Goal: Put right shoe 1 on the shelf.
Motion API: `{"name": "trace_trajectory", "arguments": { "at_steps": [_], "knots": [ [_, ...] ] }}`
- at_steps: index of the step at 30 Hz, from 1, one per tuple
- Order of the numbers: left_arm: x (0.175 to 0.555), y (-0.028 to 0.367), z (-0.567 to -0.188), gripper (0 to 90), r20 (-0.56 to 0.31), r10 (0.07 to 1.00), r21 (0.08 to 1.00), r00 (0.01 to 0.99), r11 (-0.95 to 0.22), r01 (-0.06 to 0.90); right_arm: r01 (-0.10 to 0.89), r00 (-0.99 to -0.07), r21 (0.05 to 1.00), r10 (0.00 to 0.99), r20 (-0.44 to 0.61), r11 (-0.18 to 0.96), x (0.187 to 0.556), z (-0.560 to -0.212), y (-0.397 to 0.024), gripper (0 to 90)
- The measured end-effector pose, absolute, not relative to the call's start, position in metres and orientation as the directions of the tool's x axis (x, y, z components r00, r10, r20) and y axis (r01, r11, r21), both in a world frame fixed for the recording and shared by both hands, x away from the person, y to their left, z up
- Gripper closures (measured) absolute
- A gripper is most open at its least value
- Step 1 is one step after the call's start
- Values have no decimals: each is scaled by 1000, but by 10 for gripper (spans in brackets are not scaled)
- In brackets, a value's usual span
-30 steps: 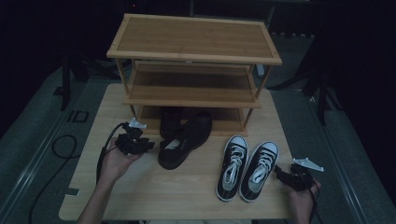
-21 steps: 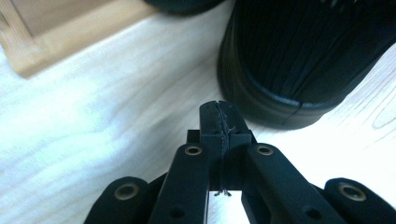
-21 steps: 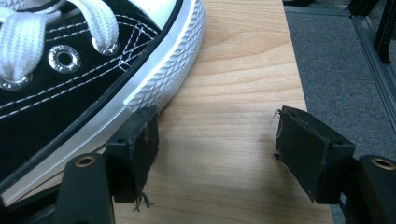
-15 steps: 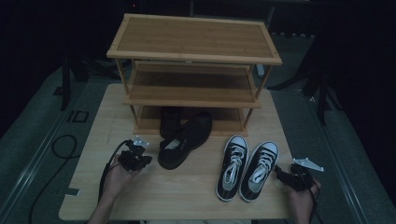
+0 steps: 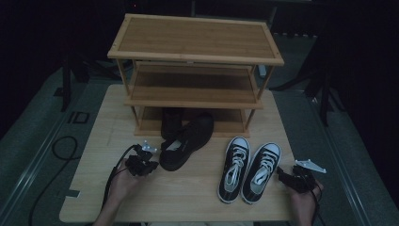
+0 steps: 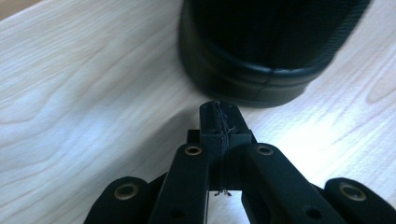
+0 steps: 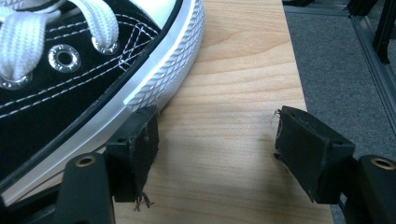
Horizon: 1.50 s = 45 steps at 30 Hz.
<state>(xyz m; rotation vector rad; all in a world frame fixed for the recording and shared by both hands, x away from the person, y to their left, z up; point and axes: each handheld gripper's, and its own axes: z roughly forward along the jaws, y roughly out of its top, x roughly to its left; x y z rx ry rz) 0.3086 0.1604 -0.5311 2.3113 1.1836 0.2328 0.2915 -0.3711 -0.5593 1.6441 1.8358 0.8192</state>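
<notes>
Nearest to us, at the front of the wooden table (image 5: 94, 141), our two hands hold the grippers. The left gripper (image 5: 149, 160) lies low at the left, its jaws having just closed until the pads meet with nothing between them; in the left gripper view its tips (image 6: 219, 122) point at the rounded end of the black shoe (image 6: 271, 51), just short of it and, as far as we can tell, not touching. The right gripper (image 5: 282, 175) sits at the front right corner, its jaws standing wide apart and empty; in the right gripper view one pad (image 7: 137, 140) stands right against the ribbed white sole of the nearer sneaker (image 7: 70, 79), though we cannot tell whether it presses on it, while the other pad hangs over bare wood near the table edge. Between the two grippers the pair of black-and-white sneakers (image 5: 249, 165) lies side by side, toes away from us. A little farther, the black shoe (image 5: 186, 141) lies slanted, its far end reaching toward the bottom shelf, where a second dark shoe (image 5: 171, 121) stands. Behind them rises the bamboo shoe rack (image 5: 195, 44), three tiers high, filling the back of the table. A black cable (image 5: 63, 146) loops on the floor to the left.
</notes>
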Motion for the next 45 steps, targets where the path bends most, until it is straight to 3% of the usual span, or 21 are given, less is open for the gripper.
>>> {"name": "trace_trajectory", "arguments": {
  "at_steps": [12,24,39,45],
  "knots": [
    [303,146,-531,899,-66,778,514,624,-510,690,667,-112,742,994,4,72,291,-559,-371,297],
    [297,99,-534,899,-99,702,533,706,-561,633,667,-111,742,994,5,71,291,-559,-371,297],
    [304,139,-530,900,-53,802,516,595,-488,704,667,-112,742,994,4,72,291,-559,-371,297],
    [301,123,-536,900,-69,758,515,649,-530,674,667,-112,742,994,4,72,291,-559,-371,297]
  ]
}}
